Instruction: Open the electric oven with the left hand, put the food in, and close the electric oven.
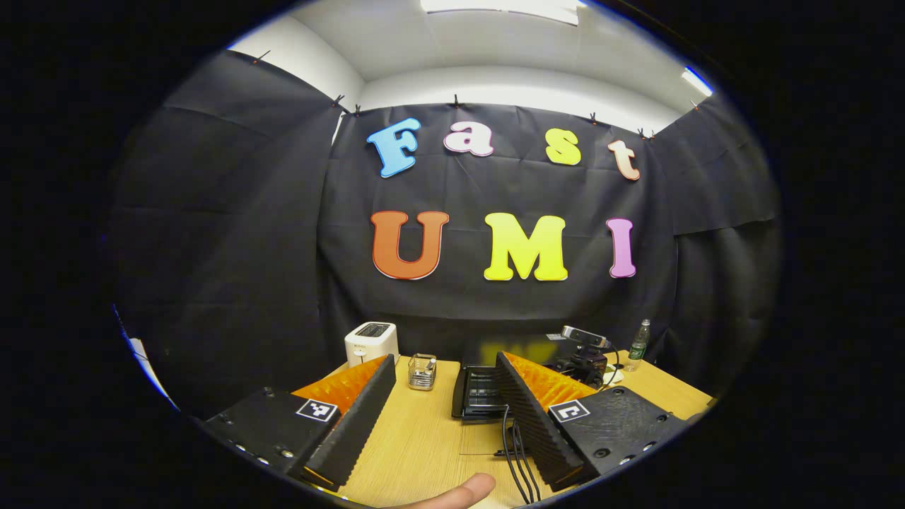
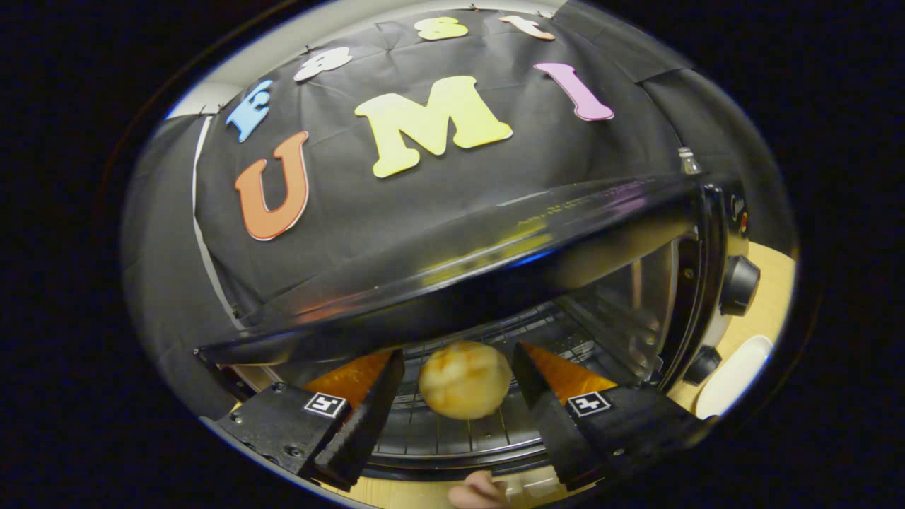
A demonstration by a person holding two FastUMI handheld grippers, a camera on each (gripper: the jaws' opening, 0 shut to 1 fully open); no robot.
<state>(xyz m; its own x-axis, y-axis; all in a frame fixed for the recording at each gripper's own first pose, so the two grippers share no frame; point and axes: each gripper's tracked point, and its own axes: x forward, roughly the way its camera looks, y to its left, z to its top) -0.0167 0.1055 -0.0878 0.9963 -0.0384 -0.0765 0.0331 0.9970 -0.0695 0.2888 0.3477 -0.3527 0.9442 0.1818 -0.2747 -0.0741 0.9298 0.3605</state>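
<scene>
Right now my right gripper [image 2: 452,399] sits at the mouth of the electric oven [image 2: 495,261], its jaws apart with a round, golden bun [image 2: 464,379] lying between them on the wire rack [image 2: 452,424] inside the cavity. I cannot tell whether either finger touches the bun — there seems to be a sliver of rack visible on each side. The oven's shiny dark top curves across the right gripper view, and its black knobs [image 2: 739,284] stand on the panel at the right edge. Beside the oven, on the wooden desk [image 2: 767,283], lies the edge of a white plate [image 2: 732,378]. A fingertip [image 2: 477,491] shows at the bottom of that view.

My left gripper [image 1: 445,403] hovers above the desk, jaws wide apart and holding nothing. Ahead of it, in the left gripper view, I see a white toaster [image 1: 371,342] at the back left, a small clear glass container [image 1: 422,372] near it, a black tray-like object [image 1: 475,393] just behind the right finger, a camera on a stand [image 1: 585,350] — and a plastic bottle [image 1: 639,344] at the far right. Black cables [image 1: 520,459] trail across the desk.
</scene>
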